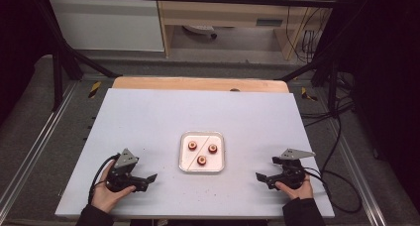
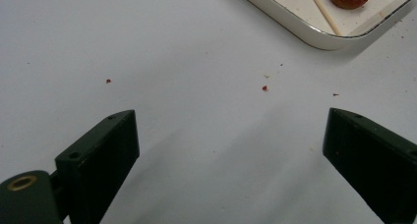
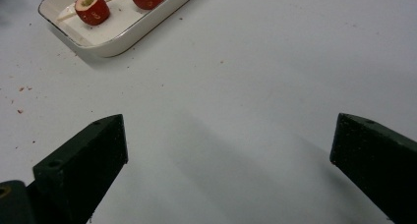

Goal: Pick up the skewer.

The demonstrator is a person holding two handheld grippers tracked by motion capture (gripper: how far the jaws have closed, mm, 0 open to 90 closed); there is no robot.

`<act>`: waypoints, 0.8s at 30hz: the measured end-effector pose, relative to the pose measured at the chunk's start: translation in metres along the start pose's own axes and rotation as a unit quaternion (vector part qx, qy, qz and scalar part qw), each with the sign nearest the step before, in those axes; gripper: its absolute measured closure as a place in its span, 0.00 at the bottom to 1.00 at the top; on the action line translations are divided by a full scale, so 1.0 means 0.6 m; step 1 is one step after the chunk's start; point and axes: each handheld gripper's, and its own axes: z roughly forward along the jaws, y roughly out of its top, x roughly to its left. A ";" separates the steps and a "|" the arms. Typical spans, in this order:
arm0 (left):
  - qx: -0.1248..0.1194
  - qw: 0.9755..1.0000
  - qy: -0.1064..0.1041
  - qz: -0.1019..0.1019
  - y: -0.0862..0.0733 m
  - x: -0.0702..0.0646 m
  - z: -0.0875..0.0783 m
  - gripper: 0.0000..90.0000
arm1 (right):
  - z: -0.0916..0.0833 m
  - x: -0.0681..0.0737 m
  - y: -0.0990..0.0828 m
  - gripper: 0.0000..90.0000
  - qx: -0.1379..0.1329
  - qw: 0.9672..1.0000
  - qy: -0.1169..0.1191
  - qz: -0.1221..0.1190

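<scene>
**Tray of red pieces sits between two idle grippers**

The surface [image 1: 148, 117] is a wide white board that runs from the near edge, where the person's forearms come in, to a strip of bare wood at the far side. Small red crumbs dot it near the tray.

The tray [image 1: 183, 157] is white, squarish and shallow, and lies near the middle of the surface, a little toward the near edge. In the left gripper view one corner of it [image 2: 314, 37] shows at the far right; in the right gripper view it [image 3: 105, 46] shows at the far left.

The left gripper [image 1: 152, 178] rests on the surface to the left of the tray, in the person's left hand [image 1: 106, 196]. Its fingers [image 2: 98, 155] stand wide apart over bare surface and hold nothing; the tray lies beyond them, apart.

The right gripper [image 1: 258, 177] rests to the right of the tray in the right hand [image 1: 297, 190]. Its fingers [image 3: 83, 167] are likewise spread wide and hold nothing, with the tray well beyond them.

Three red pieces [image 1: 202, 160] with pale centres lie apart in the tray: one far left, one far right, one nearer.

A thin skewer [image 1: 204, 149] lies diagonally across the tray among them.
</scene>
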 end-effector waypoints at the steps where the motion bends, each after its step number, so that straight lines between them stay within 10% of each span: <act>1: 0.001 1.000 0.001 0.000 0.001 -0.001 0.001 0.08 | 0.000 0.000 0.000 0.02 0.000 1.000 0.000 -0.001; 24: 0.007 1.000 -0.004 0.017 0.056 -0.047 0.016 0.08 | 0.000 0.001 0.000 0.02 0.001 1.000 0.000 -0.001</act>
